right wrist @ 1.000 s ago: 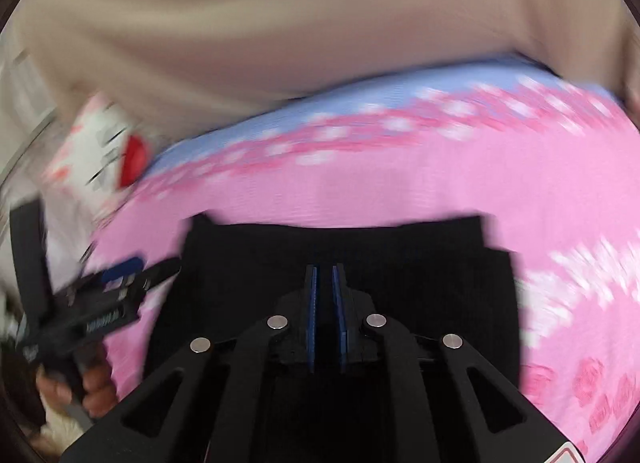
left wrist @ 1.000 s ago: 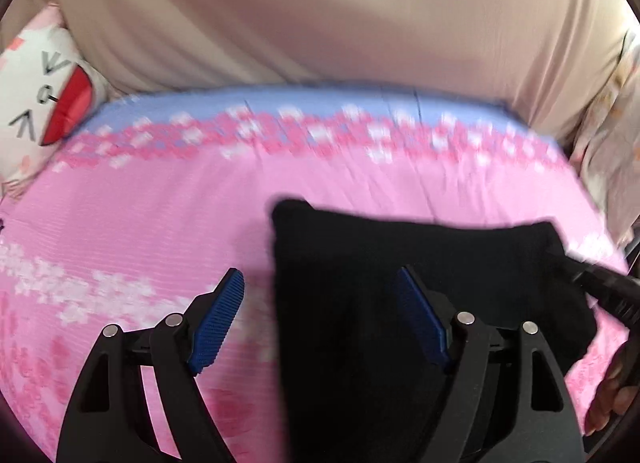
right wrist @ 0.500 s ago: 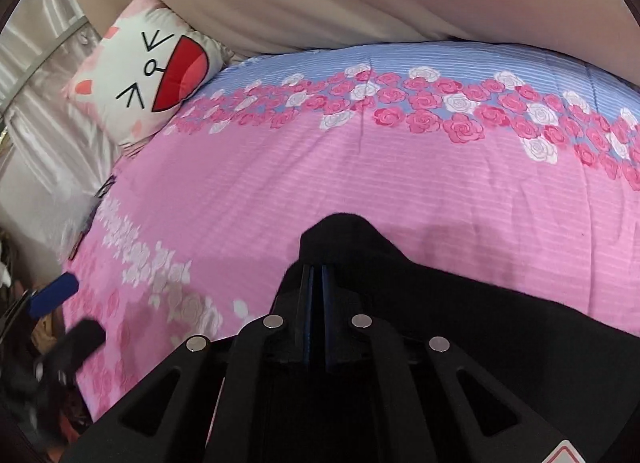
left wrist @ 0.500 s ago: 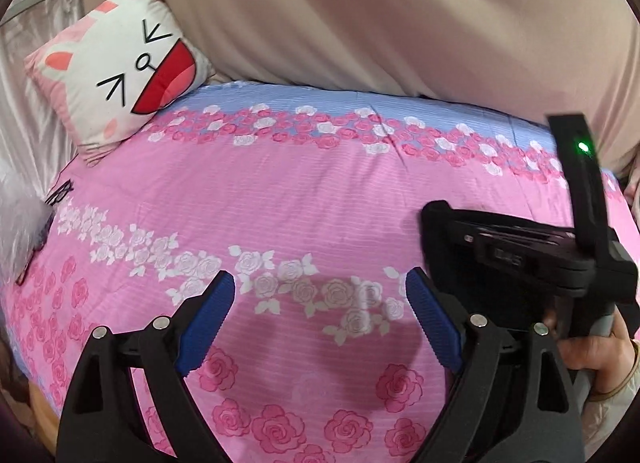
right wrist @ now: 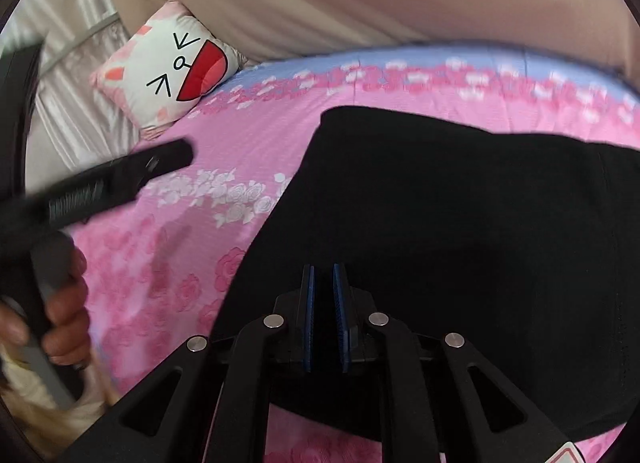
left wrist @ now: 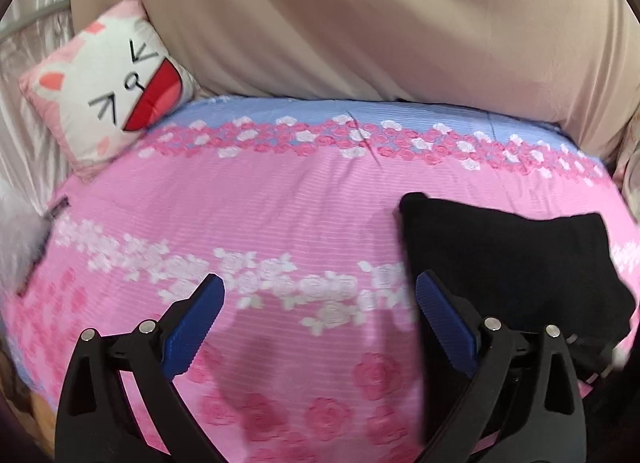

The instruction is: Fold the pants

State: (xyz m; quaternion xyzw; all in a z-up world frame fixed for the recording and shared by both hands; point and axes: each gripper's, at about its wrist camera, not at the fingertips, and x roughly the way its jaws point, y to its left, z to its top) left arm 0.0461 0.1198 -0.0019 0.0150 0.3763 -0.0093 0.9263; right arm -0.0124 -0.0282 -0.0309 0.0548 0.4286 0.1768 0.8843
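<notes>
Pants [right wrist: 460,223] now down flat on bed sheet [left wrist: 260,215], a compact black rectangle; a second earlier held up off the sheet, half a second ago bunched at right jaws. Judged: final fold laid, task near done, only release and perhaps smoothing left.

Left gripper [left wrist: 320,303]: swung off the cloth to bare sheet, beside the pants' left edge. Jaws spread wide and widening, nothing between them, nothing touched.

Right gripper [right wrist: 324,303]: low over near part of the folded pants. Jaws parting from a closed pinch, narrow gap showing between blue pads [right wrist: 308,303]. Could not tell whether cloth remained in the gap, black on black.

Cat-face pillow [left wrist: 108,91] at far left, untouched.
</notes>
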